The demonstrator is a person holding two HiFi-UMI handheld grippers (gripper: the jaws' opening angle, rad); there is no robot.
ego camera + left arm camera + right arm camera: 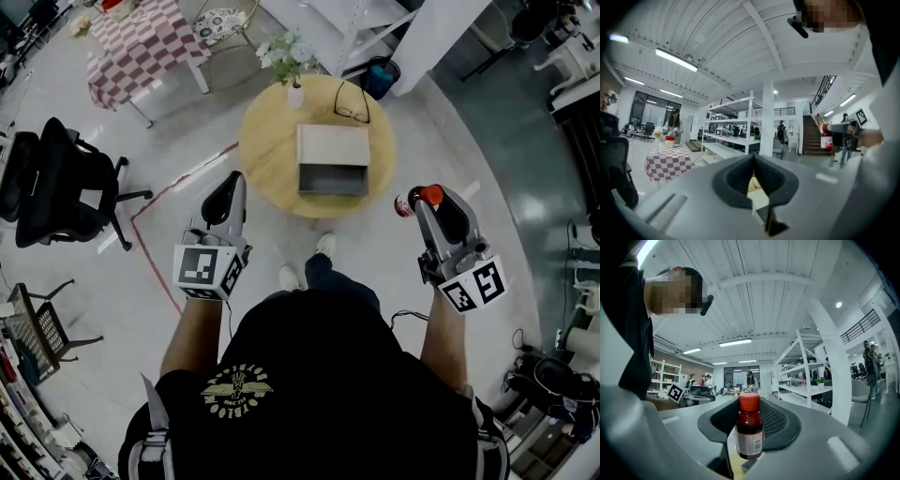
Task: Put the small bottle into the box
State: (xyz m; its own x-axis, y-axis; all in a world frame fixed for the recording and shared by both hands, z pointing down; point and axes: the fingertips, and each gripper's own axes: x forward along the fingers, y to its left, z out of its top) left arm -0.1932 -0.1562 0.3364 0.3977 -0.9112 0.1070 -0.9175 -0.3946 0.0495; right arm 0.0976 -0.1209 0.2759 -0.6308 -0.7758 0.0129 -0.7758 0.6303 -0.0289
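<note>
Right gripper (pixel 424 204) clamps the red-capped small bottle (pixel 750 427) between its fingers.
Ahead and to their left the open box (pixel 333 159) sits on the round table (pixel 267 150); the left gripper (pixel 234 180) has its fingers pressed together, empty.

small bottle (pixel 749 430) label unreadable, shirt emblem (pixel 236 387) perhaps lettered, illegible
</note>
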